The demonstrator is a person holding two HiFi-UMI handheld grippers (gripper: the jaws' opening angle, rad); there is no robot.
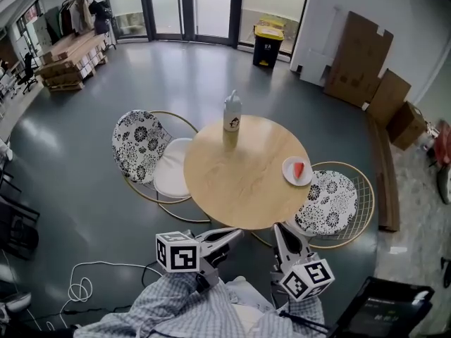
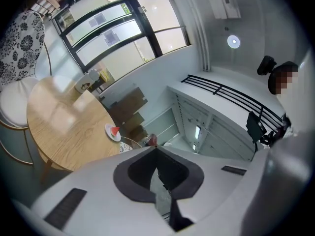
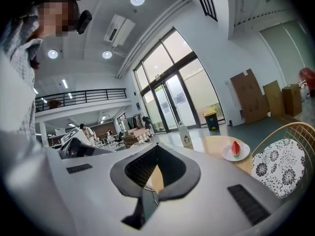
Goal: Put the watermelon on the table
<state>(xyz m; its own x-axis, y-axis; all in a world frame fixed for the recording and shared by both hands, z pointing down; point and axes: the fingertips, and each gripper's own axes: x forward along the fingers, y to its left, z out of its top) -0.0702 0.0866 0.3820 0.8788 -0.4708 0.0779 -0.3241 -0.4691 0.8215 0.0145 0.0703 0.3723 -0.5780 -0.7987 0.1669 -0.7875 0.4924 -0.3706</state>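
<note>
**Item:** a small red watermelon wedge (image 1: 299, 169), apparently rind-down, on a white round plate (image 1: 288, 166) at the right edge of the round light-wood table (image 1: 239, 182). It rests on the plate, not on the bare wood.

**Handling, as judged:** light, wet on the surface and soft in the flesh. A hard pinch would likely bruise or split it, and juice may let it slip. The firmest purchase appears to be low on the wedge, across its two flat faces near the rind, with moderate pressure.

**Surroundings:** the plate sits close above a floral-cushioned wire chair (image 1: 331, 201), so a nudge could send it over the rim. A white bottle (image 1: 232, 113) stands at the far side, well apart.

**Grippers:** left gripper (image 1: 237, 234) and right gripper (image 1: 280, 232) both have their jaws pressed together with nothing between them. They are held near the person at the table's near edge, apart from the plate.
</note>
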